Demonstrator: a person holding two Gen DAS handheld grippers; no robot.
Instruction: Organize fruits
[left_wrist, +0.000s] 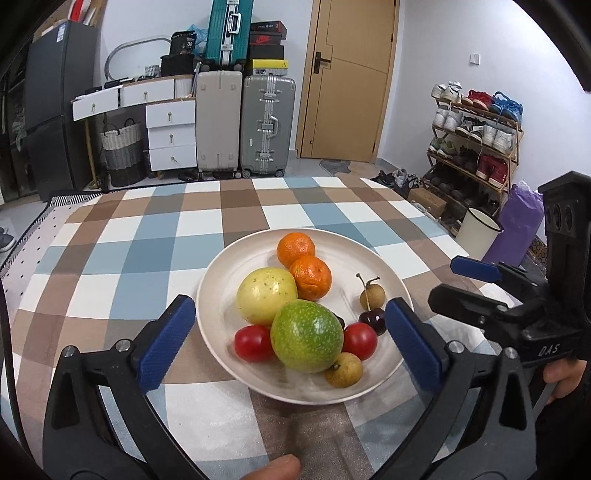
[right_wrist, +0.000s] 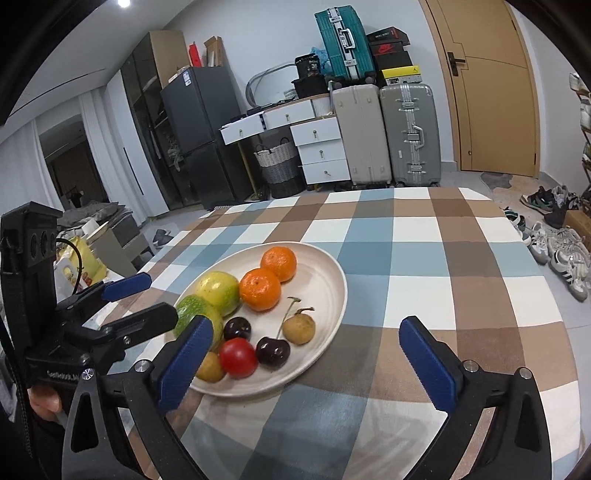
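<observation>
A white plate on the checked tablecloth holds two oranges, a yellow fruit, a green fruit, two red tomatoes, dark cherries and brown longans. My left gripper is open, its fingers either side of the plate's near half, above the fruit. My right gripper is open, over the plate's right front edge; its left finger hides part of the green fruit. Each gripper shows in the other's view.
The table's checked cloth stretches right and beyond the plate. Behind the table are suitcases, white drawers, a basket, a fridge and a door. A shoe rack and a white bin stand to the right.
</observation>
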